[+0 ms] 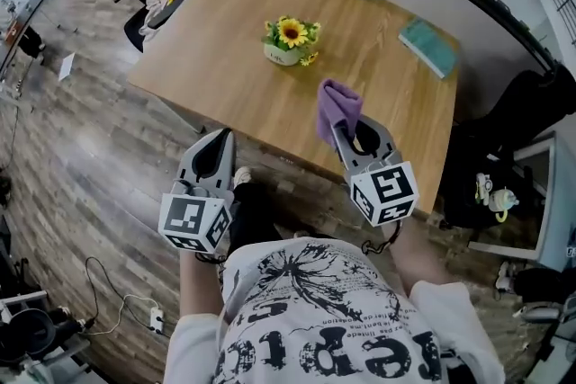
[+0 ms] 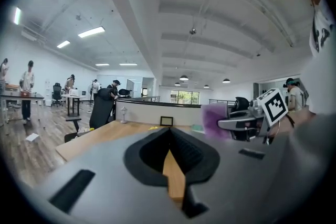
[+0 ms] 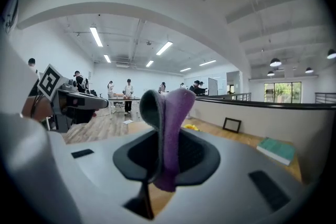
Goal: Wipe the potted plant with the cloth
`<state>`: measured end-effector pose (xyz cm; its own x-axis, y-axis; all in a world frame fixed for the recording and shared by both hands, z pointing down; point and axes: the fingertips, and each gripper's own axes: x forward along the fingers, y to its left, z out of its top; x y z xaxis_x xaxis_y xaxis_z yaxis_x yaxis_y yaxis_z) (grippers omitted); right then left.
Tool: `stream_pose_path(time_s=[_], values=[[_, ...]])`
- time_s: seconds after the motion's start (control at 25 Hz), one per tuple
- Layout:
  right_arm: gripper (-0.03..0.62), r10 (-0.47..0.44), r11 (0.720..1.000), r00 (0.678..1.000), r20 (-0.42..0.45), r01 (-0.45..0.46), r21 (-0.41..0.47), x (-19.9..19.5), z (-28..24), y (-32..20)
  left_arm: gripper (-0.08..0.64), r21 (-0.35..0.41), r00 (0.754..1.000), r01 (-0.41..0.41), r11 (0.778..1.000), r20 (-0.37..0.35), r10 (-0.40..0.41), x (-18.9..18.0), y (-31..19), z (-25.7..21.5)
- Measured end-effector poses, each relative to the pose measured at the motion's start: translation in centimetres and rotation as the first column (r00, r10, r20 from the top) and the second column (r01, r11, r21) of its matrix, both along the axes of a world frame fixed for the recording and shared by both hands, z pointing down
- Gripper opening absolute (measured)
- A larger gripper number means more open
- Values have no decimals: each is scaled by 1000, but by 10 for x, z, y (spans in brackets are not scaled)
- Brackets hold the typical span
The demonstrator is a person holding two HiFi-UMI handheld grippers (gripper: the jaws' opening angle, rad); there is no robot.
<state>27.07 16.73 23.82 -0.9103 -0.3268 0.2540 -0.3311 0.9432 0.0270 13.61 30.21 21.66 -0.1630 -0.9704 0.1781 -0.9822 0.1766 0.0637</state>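
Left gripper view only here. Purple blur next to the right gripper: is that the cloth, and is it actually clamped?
Observer: Yes. The right gripper view shows the right gripper with its jaws shut on the purple cloth, which sticks up out of them.
Operator: I can't make out the plant. Where is it?
Observer: In the head view, the potted plant stands mid-table, beyond the cloth and clear of both grippers.
Operator: Is my left gripper over the table?
Observer: No. The left gripper is above the floor, short of the table's near edge, with its jaws shut on nothing.
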Motion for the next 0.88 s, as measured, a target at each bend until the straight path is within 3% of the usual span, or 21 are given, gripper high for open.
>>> stream_pose_path(time_s=[0.2,0.48,0.6,0.8,0.88], values=[[74,155,988,988,1,-155,8,-46,11,-58,3,-17,987,-158,987,14,159,-59,-76,10],[74,360,929,930,-77,-365,-66,-103,48,-114,3,-75,936,-351,933,-31,350,-135,-172,34],[75,447,887,885,-131,-457,-62,-113,61,-140,3,-99,905,-425,900,-46,422,-159,-211,51],[75,566,802,794,-223,-592,-72,-106,100,-176,3,-143,831,-556,819,-102,547,-166,-259,94],[75,580,786,770,-265,-615,-68,-107,120,-186,3,-173,809,-588,790,-131,573,-168,-271,116]])
